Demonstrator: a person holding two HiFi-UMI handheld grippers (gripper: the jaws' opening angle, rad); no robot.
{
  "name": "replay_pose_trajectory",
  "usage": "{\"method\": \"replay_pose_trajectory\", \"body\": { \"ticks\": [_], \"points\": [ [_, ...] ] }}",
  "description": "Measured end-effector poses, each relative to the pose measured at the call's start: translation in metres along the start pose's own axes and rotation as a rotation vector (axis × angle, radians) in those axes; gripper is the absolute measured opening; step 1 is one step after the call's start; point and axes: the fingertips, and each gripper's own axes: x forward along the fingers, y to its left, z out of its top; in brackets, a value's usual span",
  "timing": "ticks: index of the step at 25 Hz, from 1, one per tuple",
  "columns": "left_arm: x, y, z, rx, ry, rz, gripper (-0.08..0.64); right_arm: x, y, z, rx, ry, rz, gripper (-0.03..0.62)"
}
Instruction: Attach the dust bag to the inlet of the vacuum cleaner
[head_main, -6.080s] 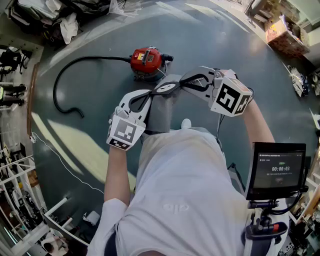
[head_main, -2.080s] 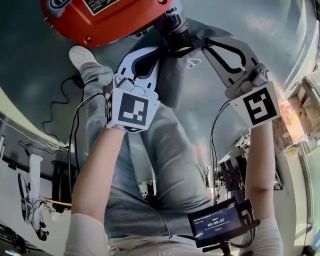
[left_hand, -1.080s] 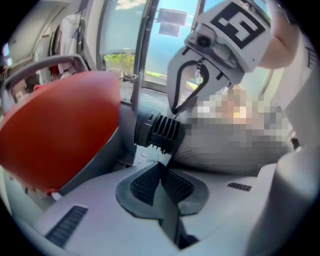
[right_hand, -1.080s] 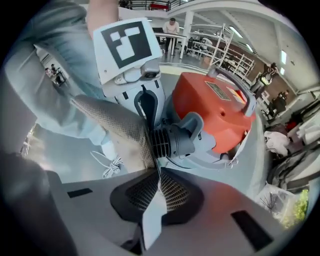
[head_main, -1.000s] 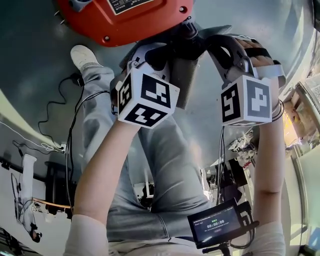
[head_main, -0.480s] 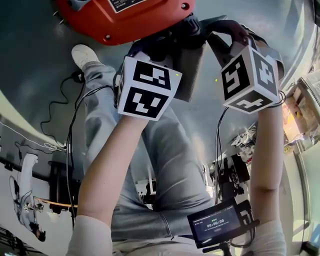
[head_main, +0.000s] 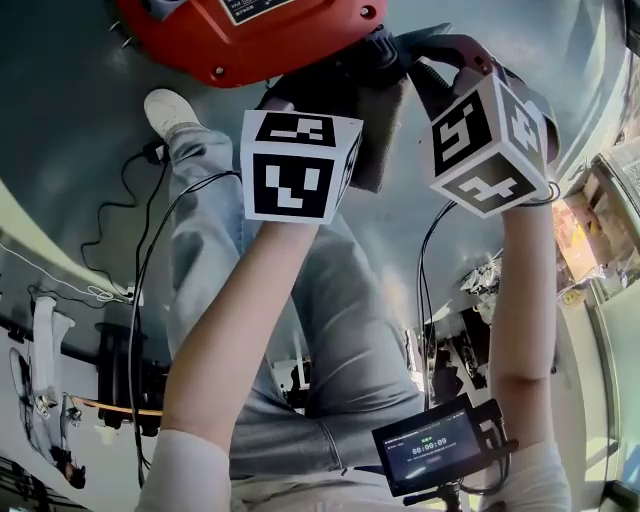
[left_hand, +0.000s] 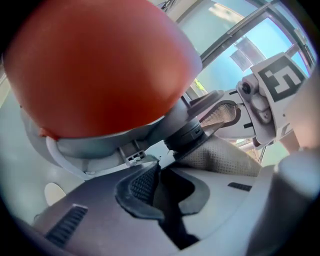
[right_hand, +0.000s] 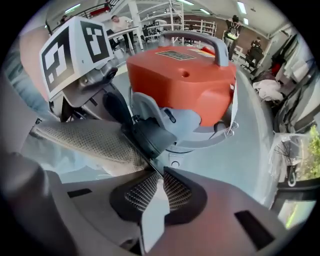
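Note:
The red vacuum cleaner (head_main: 250, 30) stands on the floor at the top of the head view. Its black inlet (right_hand: 150, 135) sticks out toward me. The grey perforated dust bag (right_hand: 85, 137) hangs from that inlet, its thin collar edge against it. My right gripper (right_hand: 160, 177) is shut on the collar edge from one side. My left gripper (left_hand: 159, 167) is shut on the bag's (left_hand: 220, 155) collar from the other side, just below the inlet (left_hand: 185, 137). In the head view the marker cubes (head_main: 300, 165) hide both sets of fingertips.
The person's legs in jeans (head_main: 330, 330) and a white shoe (head_main: 165, 110) are below the vacuum. Black cables (head_main: 140, 240) run over the floor at left. A small screen (head_main: 430, 450) sits at the lower right. The vacuum's grey handle (right_hand: 200, 37) arches over its top.
Both grippers have rolled about their own axes, so the marker cubes show different faces. They stay at the inlet with the bag's collar between their jaws.

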Motion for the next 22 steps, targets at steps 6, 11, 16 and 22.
{"method": "replay_pose_trajectory", "body": {
  "ticks": [6, 11, 16, 22],
  "points": [
    [-0.033, 0.013, -0.008, 0.257, 0.078, 0.048, 0.021, -0.008, 0.004, -0.001, 0.001, 0.015, 0.002, 0.031],
    [-0.05, -0.001, 0.004, 0.692, 0.079, 0.146, 0.021, -0.022, 0.0, -0.008, -0.169, 0.03, -0.091, 0.029],
    [-0.028, -0.006, 0.003, 0.811, 0.123, 0.18, 0.021, -0.026, 0.005, -0.006, -0.335, 0.019, -0.13, 0.028],
    [-0.037, -0.025, 0.01, 0.869, 0.075, 0.193, 0.021, -0.016, 0.002, 0.001, -0.307, 0.037, -0.1, 0.028]
  ]
}}
